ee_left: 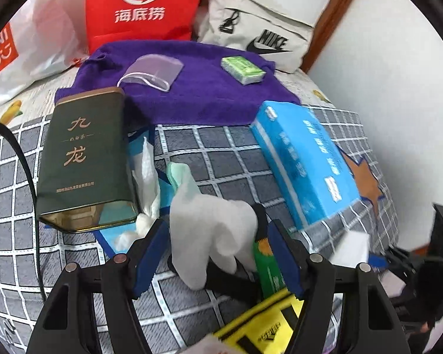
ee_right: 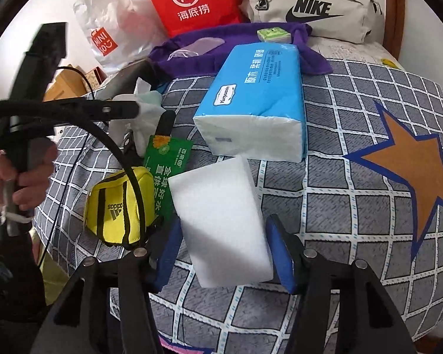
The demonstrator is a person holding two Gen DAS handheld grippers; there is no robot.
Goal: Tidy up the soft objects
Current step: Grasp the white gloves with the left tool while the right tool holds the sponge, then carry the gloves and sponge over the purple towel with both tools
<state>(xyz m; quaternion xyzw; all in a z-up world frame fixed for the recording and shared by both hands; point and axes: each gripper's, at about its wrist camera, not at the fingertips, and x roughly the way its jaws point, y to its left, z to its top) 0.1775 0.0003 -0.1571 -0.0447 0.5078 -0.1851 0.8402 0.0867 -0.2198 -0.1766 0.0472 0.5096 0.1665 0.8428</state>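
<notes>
Here, your right gripper has its blue pads pressed against both long sides of a white rectangular foam sponge block, which it holds above the grey checked bedspread. At 12 o'clock from the sponge lies a blue plastic-wrapped pack of tissues, just beyond it. At 9 o'clock sit a green printed sachet and a small yellow Adidas pouch, touching each other.

Your left gripper stands wide apart, its blue fingers on either side of a crumpled white tissue sheet without clamping it. The tissue lies on the bedspread, partly covering the green sachet at 3 o'clock. At 10 o'clock a dark green tea tin with gold characters rests on an opened blue tissue pack. The sealed blue pack lies at 2 o'clock.

At 12 o'clock, a purple towel carries a clear plastic pouch and a small green tissue packet, well apart. Behind stand a red paper bag, a white Miniso bag and a beige Nike bag.
</notes>
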